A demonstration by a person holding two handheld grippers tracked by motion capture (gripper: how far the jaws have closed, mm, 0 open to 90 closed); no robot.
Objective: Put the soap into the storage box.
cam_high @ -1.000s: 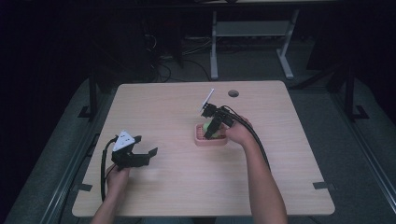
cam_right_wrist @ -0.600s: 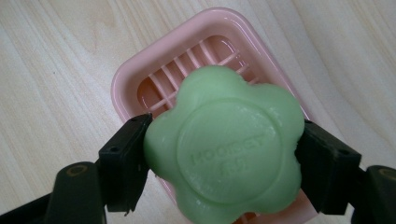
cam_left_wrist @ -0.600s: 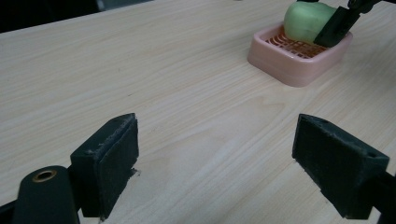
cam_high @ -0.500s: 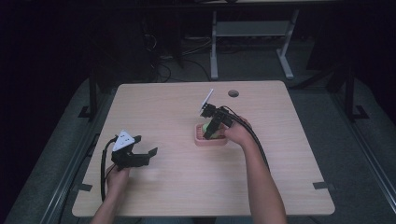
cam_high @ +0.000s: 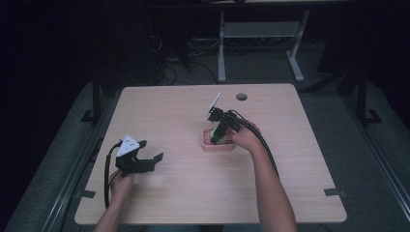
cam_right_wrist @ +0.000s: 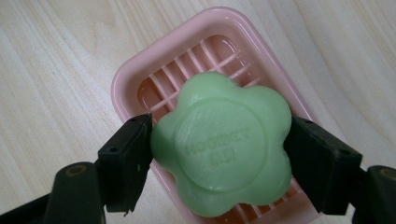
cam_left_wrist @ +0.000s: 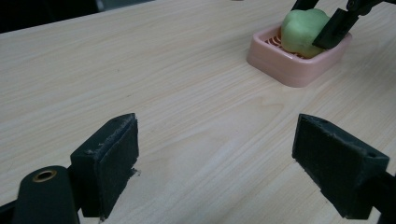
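Note:
A green flower-shaped soap bar [cam_right_wrist: 222, 149] sits over a pink slatted soap dish [cam_right_wrist: 140, 79], and both pads of my right gripper [cam_right_wrist: 219, 156] press its sides. In the high view the right gripper [cam_high: 218, 135] points down into the dish [cam_high: 207, 144] near the table's middle. The left gripper view has the soap [cam_left_wrist: 301, 30] and dish [cam_left_wrist: 280, 65] at top right. My left gripper [cam_left_wrist: 217, 163] hovers open over bare wood, and in the high view the left gripper [cam_high: 145, 162] is at the table's left front.
The light wooden table [cam_high: 169, 111] has a round cable hole [cam_high: 241, 96] near its far edge. Black cables [cam_high: 107, 174] trail from the left gripper over the table's left edge. A metal stand [cam_high: 256, 34] and dark floor lie beyond the table.

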